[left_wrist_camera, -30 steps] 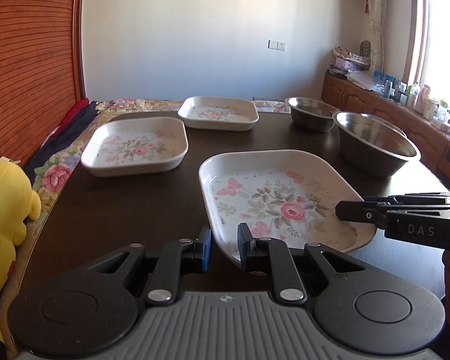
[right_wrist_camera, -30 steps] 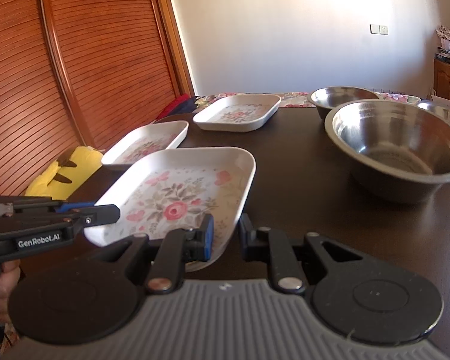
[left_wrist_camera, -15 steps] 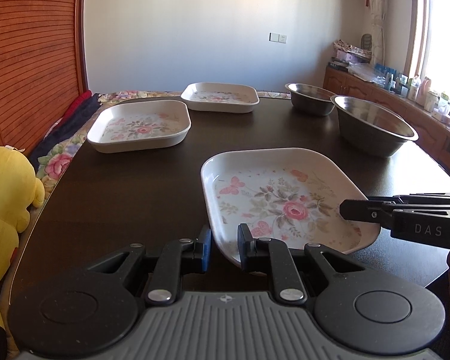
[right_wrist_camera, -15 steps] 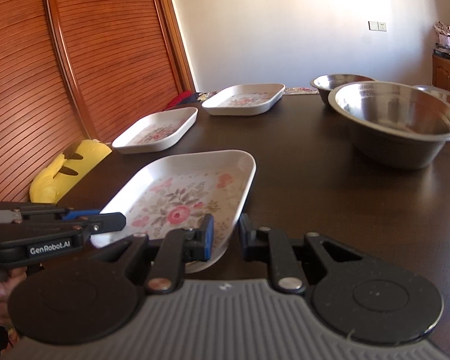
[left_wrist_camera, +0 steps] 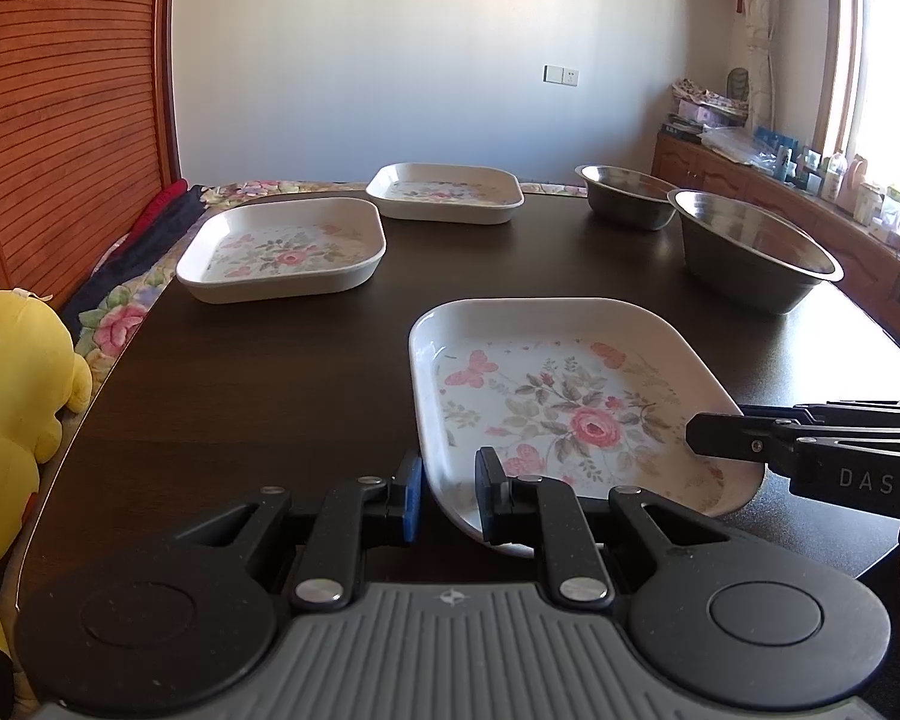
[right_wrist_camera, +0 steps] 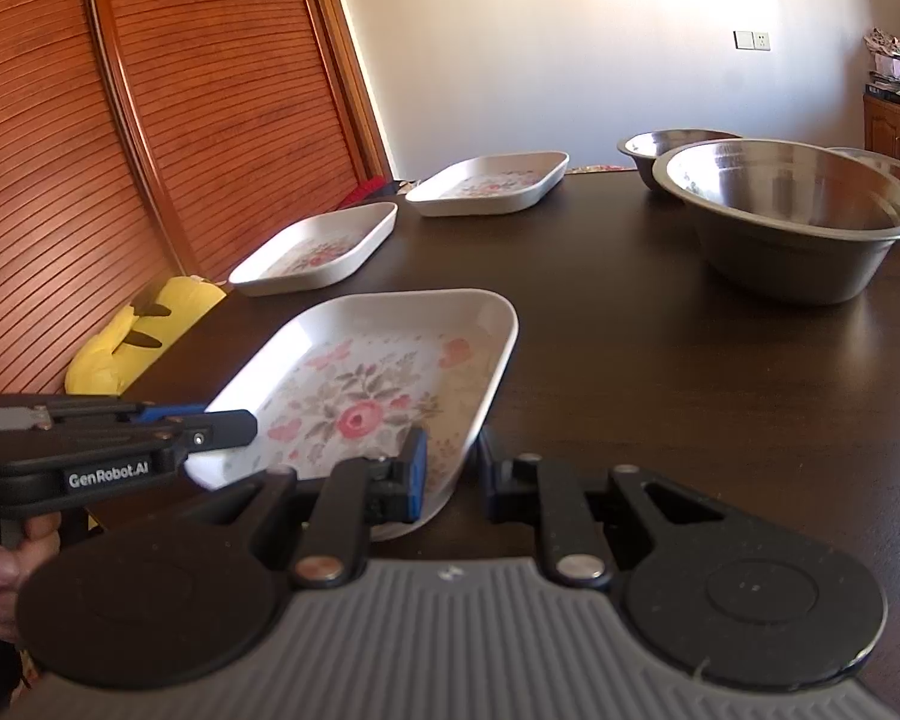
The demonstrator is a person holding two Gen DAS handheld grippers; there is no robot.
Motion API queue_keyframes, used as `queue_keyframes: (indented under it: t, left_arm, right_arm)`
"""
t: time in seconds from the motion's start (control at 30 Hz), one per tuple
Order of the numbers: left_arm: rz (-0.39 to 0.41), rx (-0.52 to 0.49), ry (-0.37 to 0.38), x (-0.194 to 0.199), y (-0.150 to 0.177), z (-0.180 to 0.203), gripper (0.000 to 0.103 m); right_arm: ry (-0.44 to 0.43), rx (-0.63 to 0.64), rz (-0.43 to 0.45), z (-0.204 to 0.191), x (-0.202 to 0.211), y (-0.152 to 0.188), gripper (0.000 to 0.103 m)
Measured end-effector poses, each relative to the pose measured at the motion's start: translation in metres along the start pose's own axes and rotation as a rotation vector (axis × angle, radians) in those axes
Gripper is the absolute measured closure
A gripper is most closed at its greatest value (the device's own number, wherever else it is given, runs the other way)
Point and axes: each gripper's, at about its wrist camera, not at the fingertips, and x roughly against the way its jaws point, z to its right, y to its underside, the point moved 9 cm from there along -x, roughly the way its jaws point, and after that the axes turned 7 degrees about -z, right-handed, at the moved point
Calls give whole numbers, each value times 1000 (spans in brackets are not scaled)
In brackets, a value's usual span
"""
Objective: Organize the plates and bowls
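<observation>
Gripping opposite rims of the floral plate (left_wrist_camera: 570, 402), both grippers' jaws, bare dark table (left_wrist_camera: 258, 396) all around.

The near plate (left_wrist_camera: 570, 402) is white with pink roses, pink butterflies and grey-green leaves. Two farther plates (left_wrist_camera: 282, 252) (left_wrist_camera: 447, 192) carry the same floral print. The bowls (left_wrist_camera: 750, 252) are plain silver steel. The counter (left_wrist_camera: 258, 384) is dark brown. The plush (left_wrist_camera: 12, 384) is yellow with black marks. The claws (left_wrist_camera: 447, 495) are black with blue pads.
</observation>
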Motion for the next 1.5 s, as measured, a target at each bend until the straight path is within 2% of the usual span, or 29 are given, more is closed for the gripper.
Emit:
queue_keyframes:
  t: [0.43,0.77,0.93,1.1,1.23,1.37,1.5]
  left_arm:
    - [26,41,-8,8,-10,-17,83]
    - [78,36,-34,13,-49,-43,70]
    - [82,36,-52,7,-67,-64,65]
    - [78,46,-72,-4,-82,-89,58]
    - [74,62,-78,-15,-92,-109,48]
    - [67,75,-82,-26,-102,-128,48]
    - [60,85,-87,-39,-110,-144,48]
  right_arm:
    - [1,-4,25,4,8,-8,82]
    - [10,109,106,-5,25,-58,79]
    - [-12,165,93,-16,13,-81,71]
    - [-37,208,64,-30,-5,-99,70]
    - [-57,235,38,-43,-21,-110,67]
    - [-68,249,6,-54,-42,-121,57]
    - [-78,254,-29,-62,-61,-130,57]
